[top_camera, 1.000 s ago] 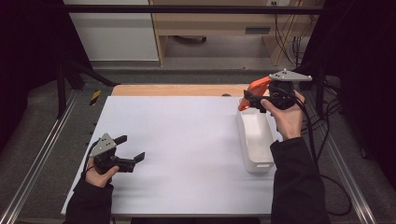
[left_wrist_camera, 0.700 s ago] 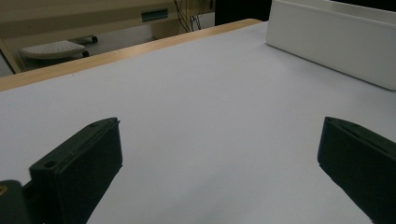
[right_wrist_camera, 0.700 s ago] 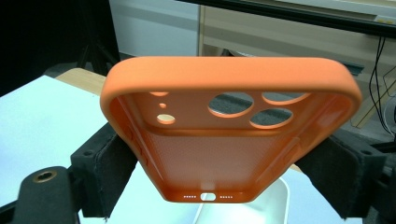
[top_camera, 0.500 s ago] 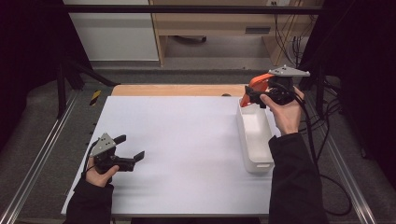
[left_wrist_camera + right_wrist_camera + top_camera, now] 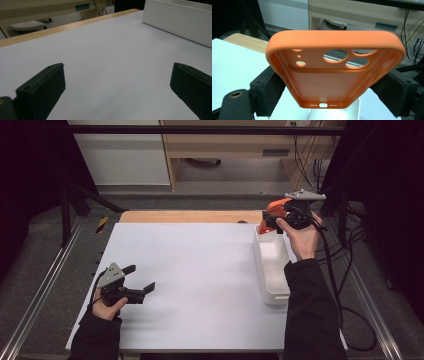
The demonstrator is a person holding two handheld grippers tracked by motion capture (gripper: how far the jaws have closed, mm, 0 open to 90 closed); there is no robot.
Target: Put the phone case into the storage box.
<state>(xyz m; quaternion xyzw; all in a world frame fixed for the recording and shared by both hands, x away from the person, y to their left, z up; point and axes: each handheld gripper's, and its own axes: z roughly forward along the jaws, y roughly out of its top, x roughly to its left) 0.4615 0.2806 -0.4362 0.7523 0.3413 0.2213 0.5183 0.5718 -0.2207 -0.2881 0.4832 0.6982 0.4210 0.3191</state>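
Right gripper (image 5: 263,224), jaws clamped on both long edges of the orange phone case (image 5: 332,72), above the white tray's (image 5: 272,290) far end. Left gripper (image 5: 142,279), jaws spread wide and holding nothing, low over the table (image 5: 200,270).

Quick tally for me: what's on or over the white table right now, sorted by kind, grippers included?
Orange phone case: 1, clamped in the right gripper over the far end of the tray
White tray: 1, at the table's right side
Grippers: 2, the left gripper open, nothing between its jaws
Total: 4
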